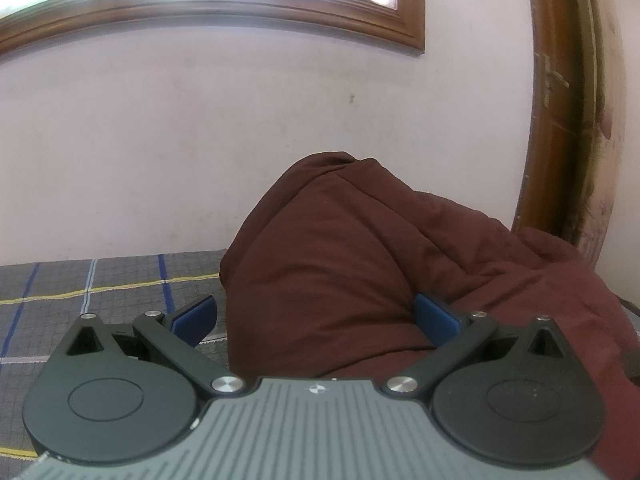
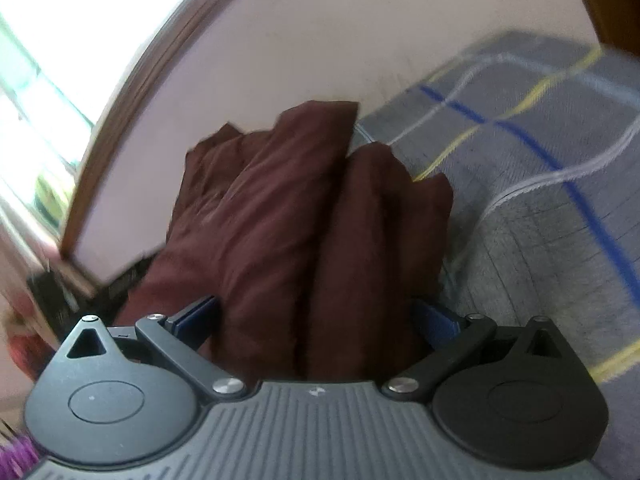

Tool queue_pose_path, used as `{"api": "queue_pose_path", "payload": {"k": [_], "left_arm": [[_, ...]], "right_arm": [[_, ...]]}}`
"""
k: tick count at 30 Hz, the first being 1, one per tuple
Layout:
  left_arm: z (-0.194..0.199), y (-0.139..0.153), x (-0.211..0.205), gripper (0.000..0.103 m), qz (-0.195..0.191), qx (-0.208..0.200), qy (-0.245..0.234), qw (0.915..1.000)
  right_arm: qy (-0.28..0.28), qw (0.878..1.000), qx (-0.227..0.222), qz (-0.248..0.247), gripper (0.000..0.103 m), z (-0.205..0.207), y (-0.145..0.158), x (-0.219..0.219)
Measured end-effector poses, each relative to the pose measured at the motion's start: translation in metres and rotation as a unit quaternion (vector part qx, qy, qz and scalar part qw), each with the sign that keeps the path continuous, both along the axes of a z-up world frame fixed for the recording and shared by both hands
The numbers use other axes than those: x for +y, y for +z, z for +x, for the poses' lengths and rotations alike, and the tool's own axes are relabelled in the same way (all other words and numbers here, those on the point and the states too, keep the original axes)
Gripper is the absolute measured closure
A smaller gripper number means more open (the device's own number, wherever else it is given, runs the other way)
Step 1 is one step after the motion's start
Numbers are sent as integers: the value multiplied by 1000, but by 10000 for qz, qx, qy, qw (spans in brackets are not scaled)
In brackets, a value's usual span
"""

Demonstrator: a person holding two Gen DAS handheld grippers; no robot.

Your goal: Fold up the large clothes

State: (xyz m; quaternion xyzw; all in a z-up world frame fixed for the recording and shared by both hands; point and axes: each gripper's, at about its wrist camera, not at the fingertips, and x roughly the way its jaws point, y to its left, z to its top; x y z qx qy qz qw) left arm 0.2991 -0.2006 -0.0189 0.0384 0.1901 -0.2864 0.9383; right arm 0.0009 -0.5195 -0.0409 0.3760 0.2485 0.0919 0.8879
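A dark maroon garment (image 1: 352, 264) is bunched up in front of the left wrist camera, over the grey checked bed cover (image 1: 80, 292). My left gripper (image 1: 316, 320) has its blue-padded fingers (image 1: 196, 316) spread wide, with a thick fold of the garment lying between them. In the right wrist view the same maroon garment (image 2: 304, 216) hangs in folds between the fingers of my right gripper (image 2: 316, 320), which are also spread wide around the cloth. Whether either gripper pinches the fabric is hidden by the cloth.
A pale pink wall (image 1: 200, 128) rises behind the bed, with a wooden window frame (image 1: 240, 4) above and a wooden door frame (image 1: 560, 120) at the right. The grey checked cover (image 2: 540, 168) fills the right of the right wrist view.
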Motion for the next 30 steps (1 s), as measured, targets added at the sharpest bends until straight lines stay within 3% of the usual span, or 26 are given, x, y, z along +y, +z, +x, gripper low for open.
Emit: {"api": "queue_pose_path", "payload": {"k": [2, 6, 15, 21, 30], "left_arm": [[0, 0, 2, 0, -53, 45, 33, 10000], [1, 0, 3, 0, -116, 98, 70, 9999], [3, -1, 3, 0, -148, 106, 48, 9998], [5, -2, 8, 0, -258, 191, 186, 9993], [4, -2, 7, 0, -260, 187, 179, 9993]], "right_arm": [[111, 9998, 14, 165, 0, 15, -3, -2], [529, 9986, -20, -94, 0, 35, 3, 9], [700, 9974, -109, 110, 0, 27, -13, -17], [663, 9911, -207, -1136, 0, 50, 12, 21], [420, 9843, -411, -1664, 0, 44, 4, 35]]}}
